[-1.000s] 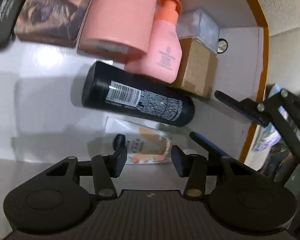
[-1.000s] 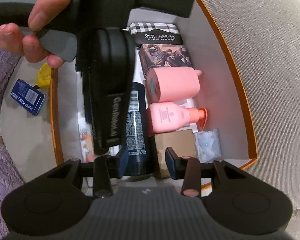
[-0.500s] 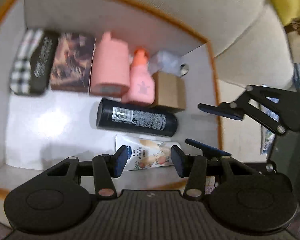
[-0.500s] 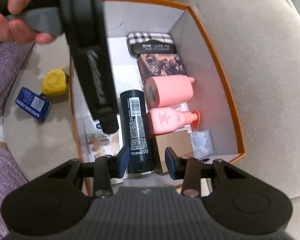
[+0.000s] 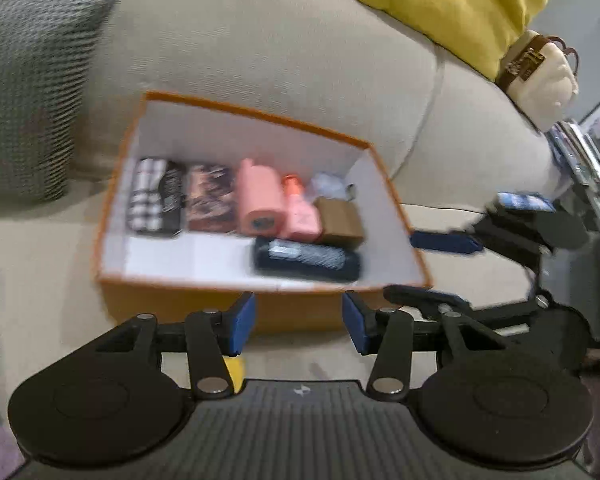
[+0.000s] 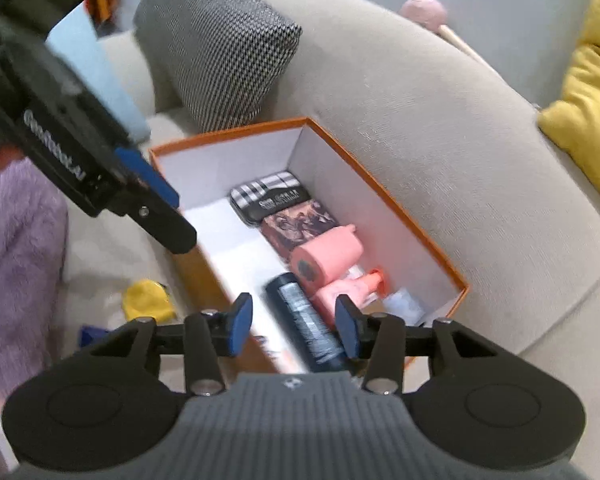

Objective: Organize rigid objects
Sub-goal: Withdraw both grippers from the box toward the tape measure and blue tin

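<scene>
An orange box (image 5: 180, 300) (image 6: 384, 196) with white inside sits on a beige sofa. In it lie a plaid case (image 5: 152, 196) (image 6: 268, 194), a dark patterned box (image 5: 210, 204) (image 6: 300, 220), a pink cylinder (image 5: 258, 200) (image 6: 326, 258), a pink pump bottle (image 5: 300, 216) (image 6: 340, 294), a brown carton (image 5: 340, 220) and a black bottle (image 5: 306, 260) (image 6: 304, 320). My left gripper (image 5: 299, 322) is open and empty, in front of the box. My right gripper (image 6: 294, 328) is open and empty, above the box's near end.
A yellow object (image 6: 148, 300) and a blue one (image 6: 90, 334) lie on the seat left of the box. A houndstooth cushion (image 5: 24, 96) (image 6: 220, 48) and a yellow cushion (image 5: 452, 4) rest on the sofa. A cream bag (image 5: 540, 76) sits at the right.
Both grippers have pulled back and up, out of the box, so the whole box and sofa now show. Both stayed open and empty.
</scene>
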{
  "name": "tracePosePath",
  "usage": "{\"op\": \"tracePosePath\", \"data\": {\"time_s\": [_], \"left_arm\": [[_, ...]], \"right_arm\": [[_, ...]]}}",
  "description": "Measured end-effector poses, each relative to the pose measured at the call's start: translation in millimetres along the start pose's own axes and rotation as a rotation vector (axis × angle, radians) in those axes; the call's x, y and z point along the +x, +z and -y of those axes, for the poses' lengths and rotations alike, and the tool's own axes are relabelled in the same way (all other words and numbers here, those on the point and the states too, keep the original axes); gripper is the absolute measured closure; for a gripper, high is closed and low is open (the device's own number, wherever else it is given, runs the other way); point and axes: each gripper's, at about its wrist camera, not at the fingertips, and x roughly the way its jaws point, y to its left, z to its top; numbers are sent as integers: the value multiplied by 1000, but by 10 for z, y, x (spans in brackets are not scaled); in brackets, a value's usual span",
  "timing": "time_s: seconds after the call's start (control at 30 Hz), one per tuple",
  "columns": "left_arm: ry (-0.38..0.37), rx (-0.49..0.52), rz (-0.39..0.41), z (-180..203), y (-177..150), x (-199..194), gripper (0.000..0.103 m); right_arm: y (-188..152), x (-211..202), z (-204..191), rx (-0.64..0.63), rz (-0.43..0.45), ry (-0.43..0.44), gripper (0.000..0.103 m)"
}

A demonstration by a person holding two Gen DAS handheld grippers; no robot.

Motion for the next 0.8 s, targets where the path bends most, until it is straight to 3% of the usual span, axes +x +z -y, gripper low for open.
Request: {"op": "tracePosePath", "data": {"time_s": [0.13, 0.23, 0.4, 0.63, 0.8], "left_arm": [[77, -7, 15, -165, -344, -31, 47], [153, -18, 0, -279, -554, 67, 48], [211, -31, -53, -451, -789, 204, 48], [279, -74, -144, -713, -944, 340, 48], [267, -82, -139, -756, -942, 357, 47]], "right_arm": [[-267, 146, -288, 198, -37, 25, 55], [-477, 367, -461, 377, -119, 19, 55], [-798, 702, -605, 687, -269, 41, 55], [-940, 967, -706, 826, -367, 101, 53], [-873, 996, -793, 802, -372, 81, 45]]}}
